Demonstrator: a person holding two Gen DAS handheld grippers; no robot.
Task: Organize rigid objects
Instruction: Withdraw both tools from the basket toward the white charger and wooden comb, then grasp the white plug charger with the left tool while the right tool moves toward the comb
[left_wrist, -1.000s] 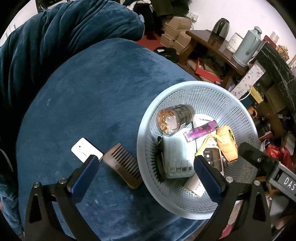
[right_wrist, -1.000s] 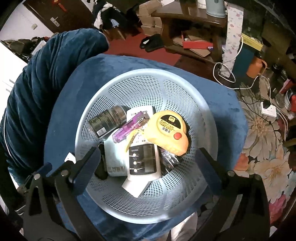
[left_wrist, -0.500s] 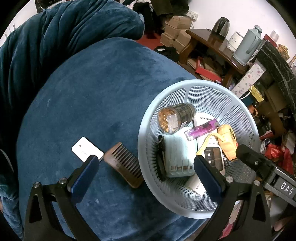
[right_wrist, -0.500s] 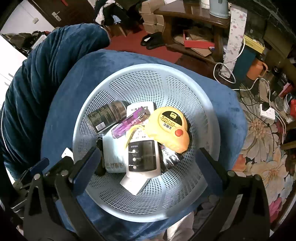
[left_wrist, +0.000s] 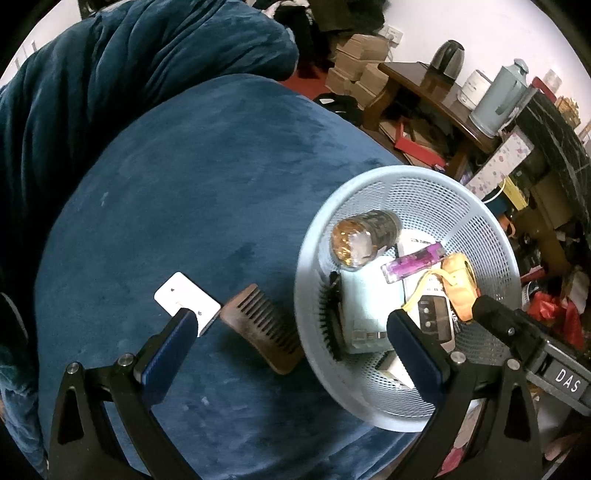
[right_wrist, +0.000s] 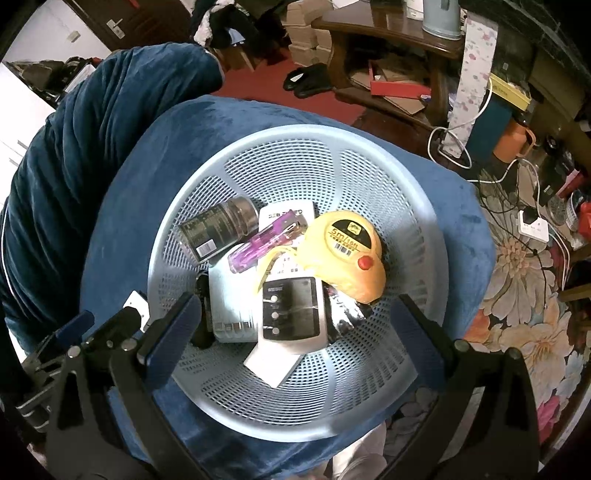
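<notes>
A light blue mesh basket (left_wrist: 424, 184) (right_wrist: 369, 155) sits on a blue velvet seat. It holds a jar (right_wrist: 218, 229), a purple lighter (right_wrist: 266, 240), a yellow tape measure (right_wrist: 347, 254), a grey remote-like device (right_wrist: 291, 314) and a pale power bank (left_wrist: 365, 306). A brown wooden comb (left_wrist: 262, 328) and a white card-like device (left_wrist: 184, 299) lie on the seat left of the basket. My left gripper (left_wrist: 291, 328) is open above the comb and the basket's left rim. My right gripper (right_wrist: 295, 317) is open and empty above the basket.
The blue velvet seat (left_wrist: 192, 177) has a padded backrest (left_wrist: 110, 74) behind it. A wooden table (left_wrist: 436, 96) with kettles stands at the back right. Cables and a power strip (right_wrist: 532, 221) lie on a floral floor at right.
Both grippers have drawn back and up a little from the basket. The basket's contents, comb and white device have not moved.
</notes>
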